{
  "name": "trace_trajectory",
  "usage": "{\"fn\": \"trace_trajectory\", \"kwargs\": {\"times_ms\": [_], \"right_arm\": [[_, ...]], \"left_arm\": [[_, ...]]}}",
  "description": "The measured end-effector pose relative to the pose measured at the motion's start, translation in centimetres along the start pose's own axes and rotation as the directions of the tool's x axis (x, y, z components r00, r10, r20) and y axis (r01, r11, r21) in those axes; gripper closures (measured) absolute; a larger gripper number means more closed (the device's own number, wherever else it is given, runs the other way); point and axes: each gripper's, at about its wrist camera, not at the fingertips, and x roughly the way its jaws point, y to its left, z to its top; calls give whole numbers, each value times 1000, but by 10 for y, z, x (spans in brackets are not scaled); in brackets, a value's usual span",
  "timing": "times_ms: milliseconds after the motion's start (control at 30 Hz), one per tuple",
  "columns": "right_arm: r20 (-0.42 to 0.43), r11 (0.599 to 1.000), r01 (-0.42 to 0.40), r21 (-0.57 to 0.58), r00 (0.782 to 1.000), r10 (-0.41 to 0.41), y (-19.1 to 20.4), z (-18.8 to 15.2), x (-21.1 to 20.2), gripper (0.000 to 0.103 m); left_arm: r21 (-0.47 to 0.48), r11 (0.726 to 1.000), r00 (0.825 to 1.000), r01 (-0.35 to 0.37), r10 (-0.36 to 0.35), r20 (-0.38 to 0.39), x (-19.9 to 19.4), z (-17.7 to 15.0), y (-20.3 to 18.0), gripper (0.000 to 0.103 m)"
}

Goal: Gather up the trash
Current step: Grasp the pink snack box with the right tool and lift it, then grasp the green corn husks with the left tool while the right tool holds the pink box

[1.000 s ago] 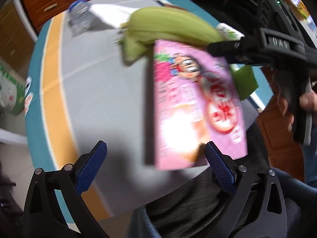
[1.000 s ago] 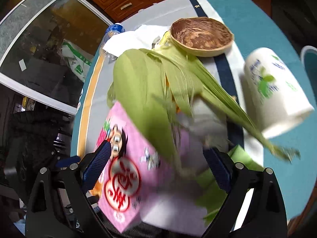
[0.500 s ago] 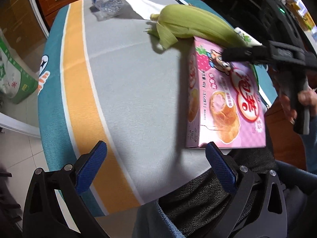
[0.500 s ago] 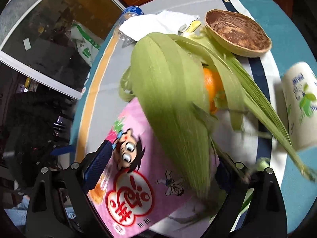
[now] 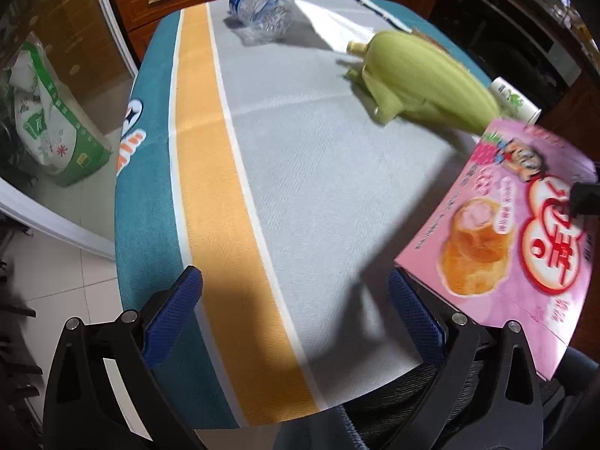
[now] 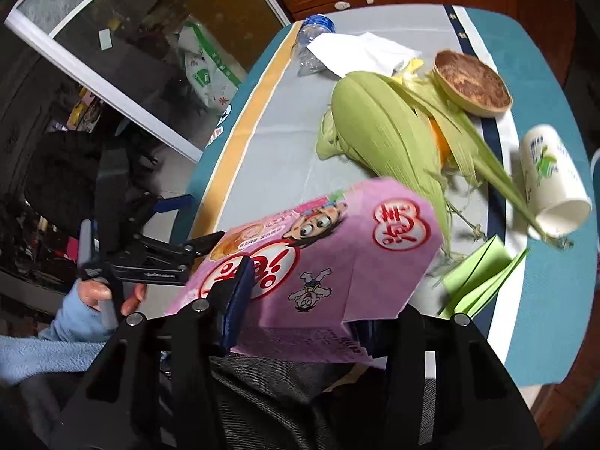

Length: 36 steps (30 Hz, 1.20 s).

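The right gripper (image 6: pixel 300 300) is clamping the pink box (image 6: pixel 330 262), its jaws having just been closing onto it; the blue pad on the left is pressing against the box's printed face while the opposite pad is largely hidden behind the box's far corner. The box is being held tilted above the near edge of the bench (image 6: pixel 277 157), clear of its cloth. In the left wrist view the same box (image 5: pixel 517 247) is appearing at the right, raised over the bench (image 5: pixel 300 172), with a dark fingertip of the right gripper (image 5: pixel 585 198) lying on its face. The left gripper (image 5: pixel 296 318) is standing wide with nothing between its pads, hovering over the near part of the bench where the orange stripe (image 5: pixel 217 187) is running from near to far. In the right wrist view a hand (image 6: pixel 108 296) in a blue sleeve is gripping the handle of the left gripper (image 6: pixel 195 245), whose tips are sitting just left of the box. Beyond the box, the corn (image 6: pixel 382 138) in its husk is lying mid-bench, with an orange partly hidden under its leaves. A wooden bowl (image 6: pixel 472 86) is sitting far right, a paper cup (image 6: pixel 551 183) is lying on its side at the right, and green paper (image 6: pixel 483 277) is lying near right. A plastic bottle (image 5: pixel 258 11) and a white tissue (image 6: pixel 360 52) are resting at the far end.
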Motion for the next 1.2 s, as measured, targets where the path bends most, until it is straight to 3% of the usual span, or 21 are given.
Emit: {"fn": "trace_trajectory", "kwargs": {"times_ms": [67, 133, 233, 333, 433, 567, 767, 867, 1000, 1200], "right_arm": [[-6, 999, -37, 19, 999, 37, 2, 2, 1, 80], [-7, 998, -67, 16, 998, 67, 14, 1, 1, 87], [13, 998, -3, -68, 1000, 4, 47, -1, -7, 96], [102, 989, 84, -119, 992, -72, 69, 5, -30, 102], [212, 981, 179, -74, 964, -160, 65, 11, -65, 102], [294, 978, 207, 25, 933, -205, 39, 8, -106, 102], [398, 957, 238, 167, 871, -287, -3, 1, -154, 102], [419, 945, 239, 223, 852, -314, -26, 2, -167, 102], [428, 935, 222, 278, 843, -327, -51, 2, -176, 102], [415, 936, 179, 303, 860, -299, -77, 9, -167, 102]], "left_arm": [[1, 1000, 1000, -21, 21, -21, 8, -4, -1, 4], [24, 998, 998, -56, 57, -31, 14, -7, -8, 4], [67, 996, 998, -62, 64, -19, 11, -7, -19, 4], [114, 992, 998, -60, 57, 30, -1, 3, -37, 4], [147, 988, 995, -58, 46, 85, -13, 19, -53, 4], [157, 987, 991, -29, 9, 130, -17, 54, -72, 4], [128, 989, 989, 67, -83, 123, -8, 118, -88, 4], [90, 987, 985, 135, -144, 100, 1, 150, -97, 4], [64, 989, 989, 134, -138, 58, 23, 178, -109, 4], [45, 991, 992, 126, -126, 0, 55, 181, -111, 4]]}}
